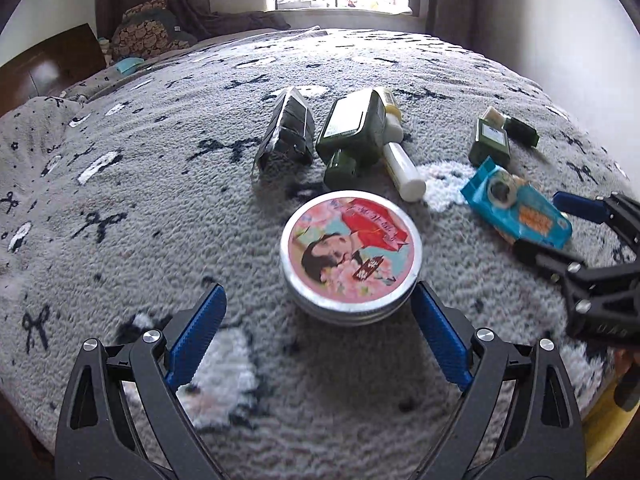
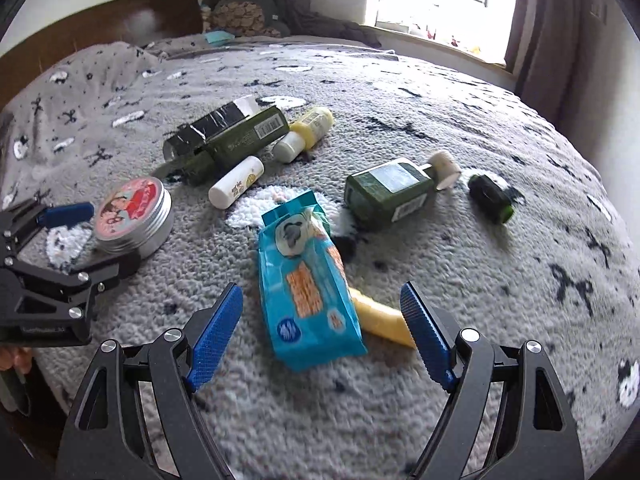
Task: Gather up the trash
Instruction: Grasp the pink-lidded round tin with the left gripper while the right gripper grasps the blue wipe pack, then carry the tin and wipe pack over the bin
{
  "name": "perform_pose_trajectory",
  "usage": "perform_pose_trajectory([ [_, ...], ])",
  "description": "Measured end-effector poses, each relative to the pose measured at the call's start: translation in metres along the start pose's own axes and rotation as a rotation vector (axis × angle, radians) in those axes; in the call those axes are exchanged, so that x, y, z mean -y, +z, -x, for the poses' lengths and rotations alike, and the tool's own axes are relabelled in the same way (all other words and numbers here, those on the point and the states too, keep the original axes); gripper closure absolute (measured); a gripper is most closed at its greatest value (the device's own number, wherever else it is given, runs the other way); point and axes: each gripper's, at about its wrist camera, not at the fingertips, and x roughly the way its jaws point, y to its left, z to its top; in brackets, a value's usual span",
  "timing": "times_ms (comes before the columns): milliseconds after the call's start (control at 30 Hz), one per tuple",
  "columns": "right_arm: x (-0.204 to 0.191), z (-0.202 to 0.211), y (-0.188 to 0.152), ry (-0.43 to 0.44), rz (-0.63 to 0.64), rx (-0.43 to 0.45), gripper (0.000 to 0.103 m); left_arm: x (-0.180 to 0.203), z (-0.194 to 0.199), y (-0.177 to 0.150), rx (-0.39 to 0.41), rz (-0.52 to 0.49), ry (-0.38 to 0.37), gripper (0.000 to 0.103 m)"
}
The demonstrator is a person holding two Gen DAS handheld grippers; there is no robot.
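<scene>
Both pairs of jaws are held wide, with nothing gripped. At the left gripper point(image 1: 318, 322), the round tin point(image 1: 351, 258) is seen just ahead of the fingertips, resting on the grey blanket point(image 1: 140, 200). At the right gripper point(image 2: 322, 320), the blue packet point(image 2: 306, 280) lies between the spread fingers, untouched, partly covering a yellow stick point(image 2: 384, 320). Farther off are found a green bottle point(image 2: 388, 194), a white tube point(image 2: 236, 182) and a black box point(image 2: 208, 130), with a loose green cap point(image 2: 491, 198) to the right.
</scene>
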Motion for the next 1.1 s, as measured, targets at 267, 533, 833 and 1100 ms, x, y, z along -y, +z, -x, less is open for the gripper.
perform_pose_trajectory([
  [267,-0.006,-0.021,0.01,0.001,0.039,-0.02,0.058,0.005,-0.021,0.017,-0.012,0.016,-0.056,0.036],
  [533,0.004,0.002,0.011,0.012,0.019,0.027,0.063,0.016,-0.005,0.016,0.013,-0.014,-0.046,0.036],
  [833,0.017,0.072,0.005,-0.039,0.001,0.13,0.063,0.042,0.071,0.014,0.131,-0.049,-0.046,0.036],
  [1100,0.03,0.134,-0.027,-0.058,-0.028,0.188,0.063,0.077,0.131,-0.007,0.208,-0.083,-0.082,0.036],
])
